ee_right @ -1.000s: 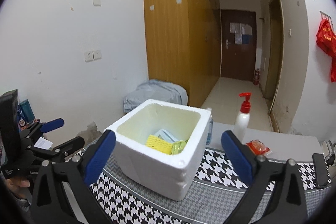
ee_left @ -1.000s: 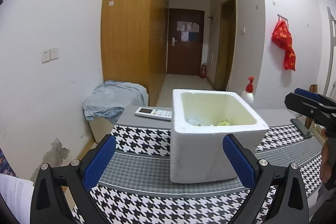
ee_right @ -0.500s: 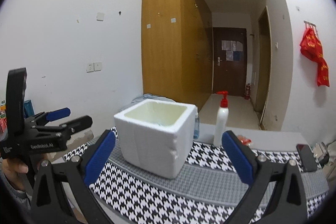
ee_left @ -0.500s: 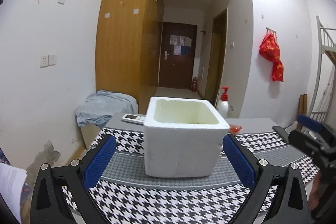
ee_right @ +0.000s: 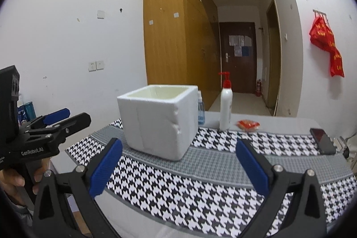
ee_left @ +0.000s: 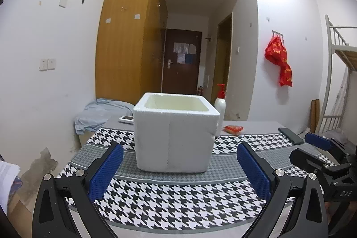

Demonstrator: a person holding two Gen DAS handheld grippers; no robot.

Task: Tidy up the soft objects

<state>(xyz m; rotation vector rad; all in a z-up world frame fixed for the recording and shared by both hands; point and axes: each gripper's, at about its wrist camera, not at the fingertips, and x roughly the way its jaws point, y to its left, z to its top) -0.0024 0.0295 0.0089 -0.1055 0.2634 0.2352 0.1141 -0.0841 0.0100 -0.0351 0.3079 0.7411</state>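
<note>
Both tools hang back from the foam box (ee_left: 174, 133) on the worktop (ee_left: 178, 195), the left tool (ee_left: 178, 171) and right tool (ee_right: 178, 167) released and empty. Box contents are hidden. Judging by this, the sorting looks paused or finished; next calls for locating any remaining soft item.
</note>
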